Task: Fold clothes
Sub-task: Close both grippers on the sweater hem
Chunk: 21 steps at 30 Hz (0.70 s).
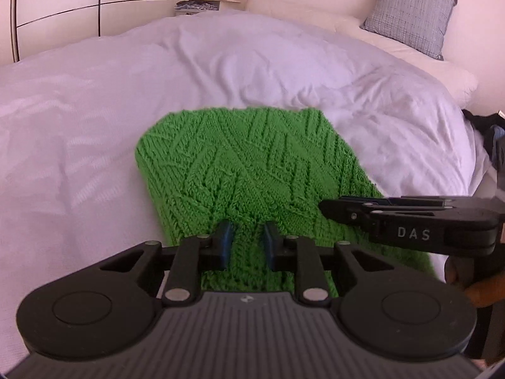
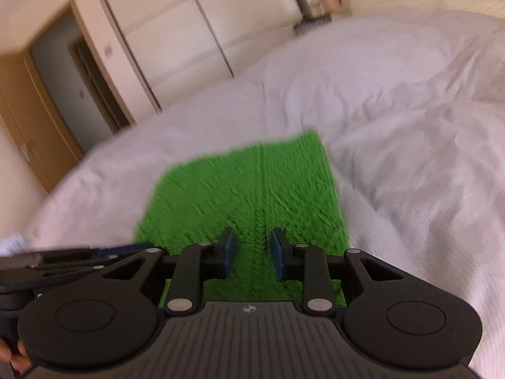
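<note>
Green knitted sweater [image 1: 249, 170], folded, flat on white duvet [image 1: 94, 110] of bed; left tongs [image 1: 246, 246] released, above its near edge; right tongs [image 2: 252, 252] released, empty, over same garment; grey cushion [image 1: 410, 15] beyond

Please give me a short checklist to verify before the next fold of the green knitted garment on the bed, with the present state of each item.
1. Left gripper open, nothing held: ok.
2. Right gripper open, nothing held: ok.
3. Green knitted garment lies flat on the white duvet: ok.
4. Both grippers are over the garment's near part: ok.
5. Near edge of the garment visible for a grasp: cannot tell, the gripper bodies hide it.
6. Right wrist view sharp enough to aim: not ok, it is blurred.
</note>
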Motion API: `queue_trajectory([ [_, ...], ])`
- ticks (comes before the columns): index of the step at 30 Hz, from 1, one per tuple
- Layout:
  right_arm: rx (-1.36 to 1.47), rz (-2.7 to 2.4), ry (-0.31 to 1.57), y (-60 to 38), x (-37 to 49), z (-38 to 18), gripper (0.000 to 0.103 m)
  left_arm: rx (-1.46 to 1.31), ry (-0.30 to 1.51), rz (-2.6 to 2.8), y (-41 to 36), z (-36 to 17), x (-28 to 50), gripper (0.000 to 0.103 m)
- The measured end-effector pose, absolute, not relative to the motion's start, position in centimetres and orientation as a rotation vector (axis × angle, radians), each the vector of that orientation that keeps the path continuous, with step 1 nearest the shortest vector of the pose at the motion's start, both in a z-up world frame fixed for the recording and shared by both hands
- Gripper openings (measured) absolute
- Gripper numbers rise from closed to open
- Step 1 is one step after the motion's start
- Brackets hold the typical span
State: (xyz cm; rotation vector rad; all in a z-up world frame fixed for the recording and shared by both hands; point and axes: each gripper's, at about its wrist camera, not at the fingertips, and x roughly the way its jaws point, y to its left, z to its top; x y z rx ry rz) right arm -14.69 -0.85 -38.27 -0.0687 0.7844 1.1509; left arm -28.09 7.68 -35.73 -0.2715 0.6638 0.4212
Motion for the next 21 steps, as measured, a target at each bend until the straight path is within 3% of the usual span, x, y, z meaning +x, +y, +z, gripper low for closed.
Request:
queue_trajectory([
  [6,-0.135,1.155,0.787,-0.4,-14.8,-38.5,0.024,-0.274,0.643,0.449,6.4,-33.8,-29.5,0.02],
  [12,0.059,1.179,0.77,-7.0,-15.8,-36.2,0.033,-0.316,0.606,0.429,3.4,-32.3,-33.2,0.02],
  [17,0.079,1.191,0.844,-9.1,-16.8,-38.1,0.031,-0.317,0.671,0.464,2.5,-35.0,-32.4,0.023],
  [21,0.001,1.202,0.837,-8.3,-16.9,-38.2,0.031,-0.37,0.658,0.476,3.2,-33.6,-32.9,0.022],
])
